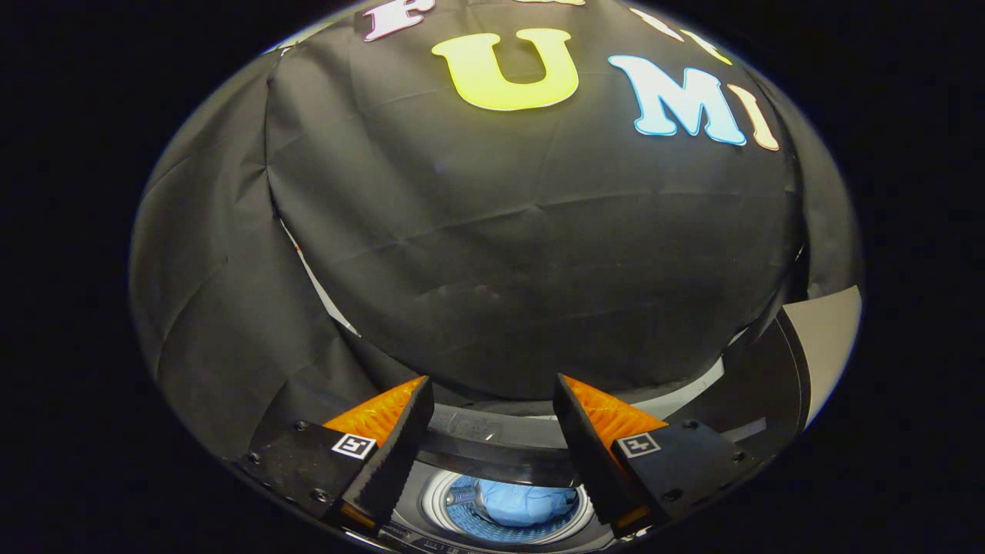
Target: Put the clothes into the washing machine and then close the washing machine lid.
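My gripper (492,400) is open, its two fingers spread wide with nothing between them. Below and between the fingers I look down into the washing machine (492,446), whose round drum opening lies near the fingers' bases. A light blue garment (523,504) lies bunched inside the drum. The machine's dark lid (769,385) stands raised to the right of the right finger, with a pale panel beyond it. The fingers hang above the machine's back rim, pointing toward the booth's wall.
The black cloth wall (500,246) rises close behind the machine and folds around on the left side. A pale strip of the machine's rear panel (685,392) shows just past the right finger.
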Available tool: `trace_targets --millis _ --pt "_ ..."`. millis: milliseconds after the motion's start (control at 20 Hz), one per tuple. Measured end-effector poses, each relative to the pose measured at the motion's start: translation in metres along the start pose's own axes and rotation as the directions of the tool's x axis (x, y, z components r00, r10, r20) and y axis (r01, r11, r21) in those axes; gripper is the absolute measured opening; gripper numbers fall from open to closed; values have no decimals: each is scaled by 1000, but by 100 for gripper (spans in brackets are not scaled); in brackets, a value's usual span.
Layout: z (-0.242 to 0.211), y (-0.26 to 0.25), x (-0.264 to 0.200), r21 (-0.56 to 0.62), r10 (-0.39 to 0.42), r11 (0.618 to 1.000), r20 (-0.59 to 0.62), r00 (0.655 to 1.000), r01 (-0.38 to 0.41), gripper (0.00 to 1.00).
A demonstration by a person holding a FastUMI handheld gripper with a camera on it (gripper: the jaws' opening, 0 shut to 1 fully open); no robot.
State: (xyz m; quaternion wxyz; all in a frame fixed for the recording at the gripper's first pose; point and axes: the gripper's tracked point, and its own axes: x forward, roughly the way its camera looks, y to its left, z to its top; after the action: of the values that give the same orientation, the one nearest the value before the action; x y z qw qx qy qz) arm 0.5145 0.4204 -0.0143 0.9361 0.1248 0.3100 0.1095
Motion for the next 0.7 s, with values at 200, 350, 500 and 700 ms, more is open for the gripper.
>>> trace_targets --millis 200,350,500,700 --pt "-19 13 -27 -15 0 1000 55 998 1 98" --pt "-26 15 -35 -44 14 999 137 990 -8 98" --pt "-32 18 -43 -59 19 998 191 981 -8 97" --pt "-41 19 -48 -70 20 998 216 976 -5 97"
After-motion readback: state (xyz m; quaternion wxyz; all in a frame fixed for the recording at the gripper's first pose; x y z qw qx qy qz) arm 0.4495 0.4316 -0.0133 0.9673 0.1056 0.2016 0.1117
